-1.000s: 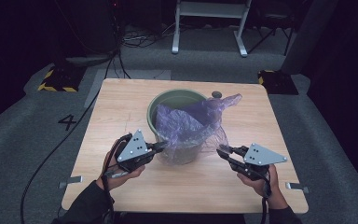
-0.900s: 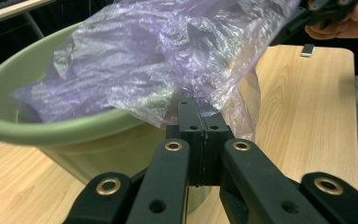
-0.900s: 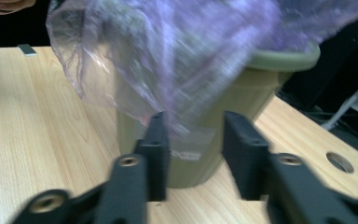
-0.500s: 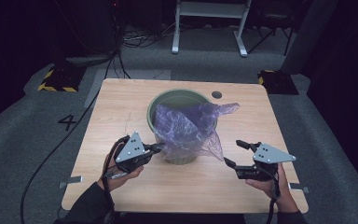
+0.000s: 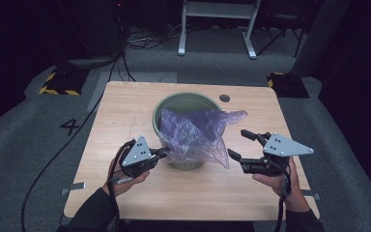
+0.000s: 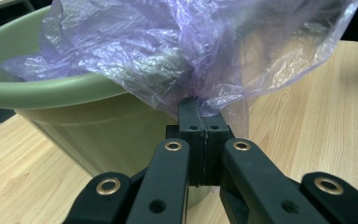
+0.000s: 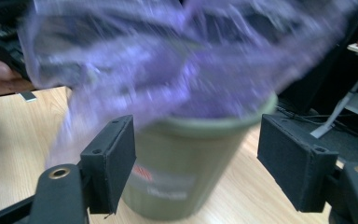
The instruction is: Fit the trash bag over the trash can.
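Note:
A green bin (image 5: 183, 104) stands mid-table with a thin purple plastic bag (image 5: 198, 133) draped over its near rim. My left gripper (image 5: 163, 153) is at the bin's near left, shut on the bag's edge; in the left gripper view the jaws (image 6: 197, 103) pinch the film (image 6: 205, 51) in front of the bin wall (image 6: 74, 121). My right gripper (image 5: 238, 143) hovers to the right of the bin. Its jaws have just been opening and stand wide, off the bag. The right gripper view shows the gripper (image 7: 203, 158) framing the bin (image 7: 182, 182) below the blurred bag (image 7: 168, 65).
The wooden table (image 5: 125, 111) has a round cable hole (image 5: 224, 98) behind the bin. A cable (image 5: 53, 159) trails from the left gripper over the table's left edge. A white desk frame (image 5: 217, 24) and a yellow-striped block (image 5: 58, 84) stand on the floor beyond.
The right gripper let go of the bag's right edge, opened wide, drew back to the right and rose. The bag's right side fell slack. The left gripper kept still.

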Demonstrator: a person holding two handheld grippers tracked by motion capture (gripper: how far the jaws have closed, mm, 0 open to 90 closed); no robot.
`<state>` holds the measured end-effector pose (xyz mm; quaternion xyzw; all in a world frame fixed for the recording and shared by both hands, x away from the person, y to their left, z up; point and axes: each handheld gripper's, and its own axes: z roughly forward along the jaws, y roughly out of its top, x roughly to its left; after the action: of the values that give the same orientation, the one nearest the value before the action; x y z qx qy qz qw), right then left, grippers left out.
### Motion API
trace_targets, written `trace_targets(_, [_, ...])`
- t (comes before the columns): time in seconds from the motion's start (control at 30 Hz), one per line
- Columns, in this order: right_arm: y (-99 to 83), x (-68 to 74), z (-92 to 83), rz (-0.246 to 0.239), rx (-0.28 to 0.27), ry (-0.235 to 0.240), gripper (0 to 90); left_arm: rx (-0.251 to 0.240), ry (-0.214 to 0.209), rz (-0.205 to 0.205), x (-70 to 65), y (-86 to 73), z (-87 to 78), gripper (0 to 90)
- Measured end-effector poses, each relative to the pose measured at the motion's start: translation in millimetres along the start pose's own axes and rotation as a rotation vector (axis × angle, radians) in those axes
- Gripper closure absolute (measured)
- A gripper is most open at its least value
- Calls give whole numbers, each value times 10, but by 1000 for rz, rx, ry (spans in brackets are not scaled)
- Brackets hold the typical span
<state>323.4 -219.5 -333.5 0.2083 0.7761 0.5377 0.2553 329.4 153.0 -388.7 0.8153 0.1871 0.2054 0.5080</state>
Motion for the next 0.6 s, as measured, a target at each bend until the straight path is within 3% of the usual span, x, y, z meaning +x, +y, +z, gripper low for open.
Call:
trace_targets(0.13, [117, 60, 161, -17, 32, -1, 287, -2, 4, -3, 1, -21, -4, 890])
trace_targets(0.27, [97, 40, 217, 46, -8, 11, 313, -5, 11, -8, -1, -43, -16, 880])
trace_targets(0.33, [90, 40, 169, 61, -14, -14, 312, -5, 10, -11, -8, -47, -16, 880])
trace_targets(0.47, [119, 53, 31, 37, -24, -14, 302, -3, 5, -8, -15, -43, -5, 879])
trace_targets(0.6, [140, 54, -58, 48, -28, 3, 302, 4, 4, -5, -24, -43, 13, 876])
